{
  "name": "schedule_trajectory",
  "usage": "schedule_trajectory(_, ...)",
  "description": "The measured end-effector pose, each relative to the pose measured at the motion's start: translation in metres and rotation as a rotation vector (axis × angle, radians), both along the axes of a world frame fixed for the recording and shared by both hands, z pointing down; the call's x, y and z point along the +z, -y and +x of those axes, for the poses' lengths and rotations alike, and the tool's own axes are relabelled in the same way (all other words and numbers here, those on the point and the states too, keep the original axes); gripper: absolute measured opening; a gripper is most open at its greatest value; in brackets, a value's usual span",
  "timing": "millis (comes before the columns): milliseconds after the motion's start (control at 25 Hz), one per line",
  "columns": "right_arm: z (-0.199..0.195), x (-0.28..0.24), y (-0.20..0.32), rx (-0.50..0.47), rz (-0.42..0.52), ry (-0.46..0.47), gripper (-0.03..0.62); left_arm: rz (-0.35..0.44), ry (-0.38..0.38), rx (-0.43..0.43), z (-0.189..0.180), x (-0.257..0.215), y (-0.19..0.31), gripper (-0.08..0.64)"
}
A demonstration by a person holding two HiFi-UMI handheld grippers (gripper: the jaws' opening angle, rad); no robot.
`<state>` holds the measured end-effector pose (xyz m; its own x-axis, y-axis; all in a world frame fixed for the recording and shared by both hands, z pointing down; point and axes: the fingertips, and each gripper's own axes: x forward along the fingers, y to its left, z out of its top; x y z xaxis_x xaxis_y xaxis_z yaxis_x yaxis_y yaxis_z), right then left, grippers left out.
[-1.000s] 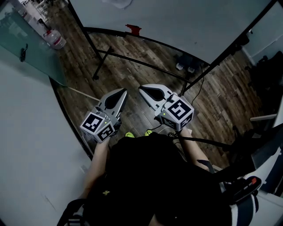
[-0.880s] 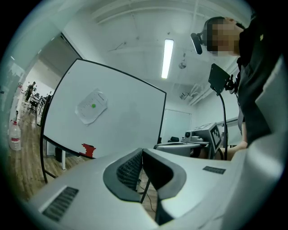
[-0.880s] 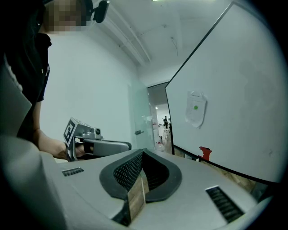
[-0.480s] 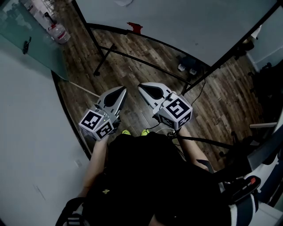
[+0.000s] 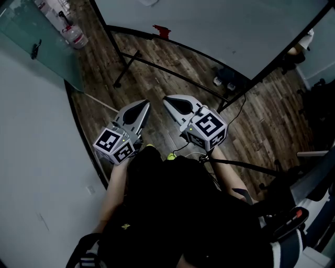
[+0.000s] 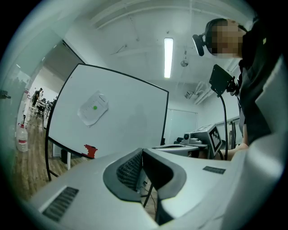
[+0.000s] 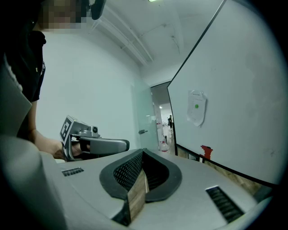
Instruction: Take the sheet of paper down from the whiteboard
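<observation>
I held my left gripper [image 5: 140, 106] and right gripper [image 5: 169, 101] side by side, both with jaws pressed together and empty, well apart from the whiteboard [image 6: 135, 121], where the sheet of paper [image 6: 89, 115] hung tilted under a green magnet [image 6: 95, 107].

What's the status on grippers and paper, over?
Left gripper shut, empty. Right gripper shut, empty. Sheet of paper on whiteboard, untouched. Nothing seen in the way.

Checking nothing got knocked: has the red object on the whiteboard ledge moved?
No. The red object stays on the ledge, same gap from the left post.
</observation>
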<state>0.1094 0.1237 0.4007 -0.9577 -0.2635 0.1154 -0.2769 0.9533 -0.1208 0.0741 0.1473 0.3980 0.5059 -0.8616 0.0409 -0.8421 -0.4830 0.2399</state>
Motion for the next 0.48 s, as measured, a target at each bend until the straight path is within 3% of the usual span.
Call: schedule_trajectory(480, -0.021, 0.006, 0.032, 0.035, 0.010, -0.026, 0.015, -0.005, -0.016, 0.004, -0.024, 0.007, 0.030, -0.012)
